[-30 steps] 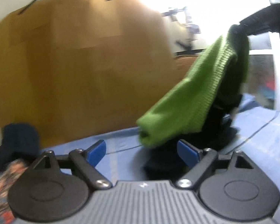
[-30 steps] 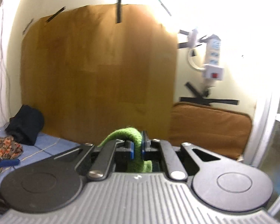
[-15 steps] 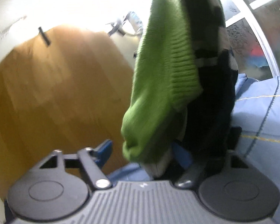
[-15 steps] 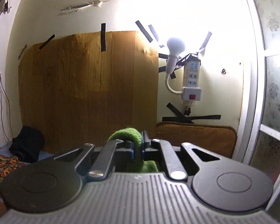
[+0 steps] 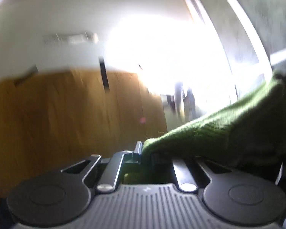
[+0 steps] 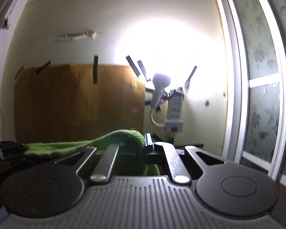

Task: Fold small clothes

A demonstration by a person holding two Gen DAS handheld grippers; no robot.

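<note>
The left tongs [image 5: 143, 152], apart a second ago under the hanging green knit garment [image 5: 219, 133], have just clamped on its lower end; the right tongs [image 6: 145, 145] stay clamped on the other end; it spans both in mid-air, ready for folding.

Mounted just behind each claw, looking roughly level along it toward the wall, close over a green knit garment [image 5: 219, 131], both sharing the taped brown panel [image 6: 78, 103] and window frame [image 6: 236, 95].
</note>
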